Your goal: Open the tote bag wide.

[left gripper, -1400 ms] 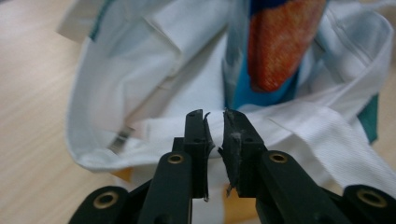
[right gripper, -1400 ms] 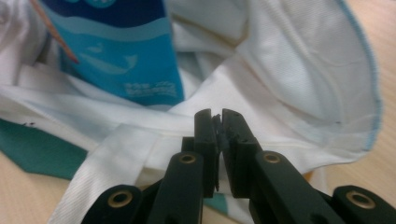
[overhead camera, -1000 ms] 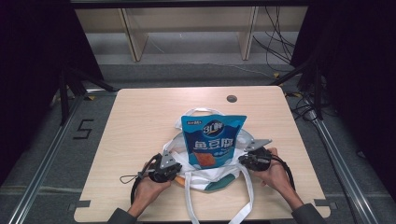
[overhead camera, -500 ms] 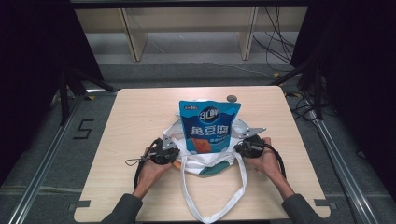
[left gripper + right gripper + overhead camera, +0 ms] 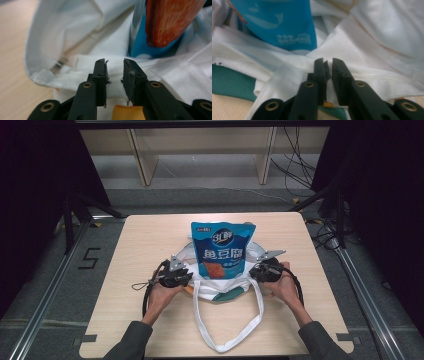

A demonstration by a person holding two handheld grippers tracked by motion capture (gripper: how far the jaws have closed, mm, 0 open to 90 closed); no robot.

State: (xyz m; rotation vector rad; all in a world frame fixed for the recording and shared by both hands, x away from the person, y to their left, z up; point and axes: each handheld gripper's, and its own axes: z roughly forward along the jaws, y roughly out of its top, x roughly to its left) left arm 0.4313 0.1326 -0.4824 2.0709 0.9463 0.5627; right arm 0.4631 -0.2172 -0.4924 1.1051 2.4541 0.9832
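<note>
White woven-cloth tote bag [image 5: 225, 287] slumped on pale wood-grain bench [image 5: 145, 237], soft folds, stitched hems, a teal patch on its front; two long flat handle loops [image 5: 227, 330] trail toward the person; glossy blue snack pouch [image 5: 222, 249] stands upright inside the bag, between the two claws, an orange-red food picture on its face.

Left claw [image 5: 115, 75]: black, flat-sided jaws, level, pointing inward at the bag's rim; jaws have just been opening, now a narrow gap; the white hem lies between and just ahead of them, pads not pressing it; pouch just beyond.

Right claw [image 5: 329, 72]: same pose, mirrored; jaws have just been opening, a slim gap, a cloth fold between them, not pinched.

Forearms in dark sleeves, hands wrapped round each claw's body.

Pouch print: large white Chinese characters; fine print too small to read.
</note>
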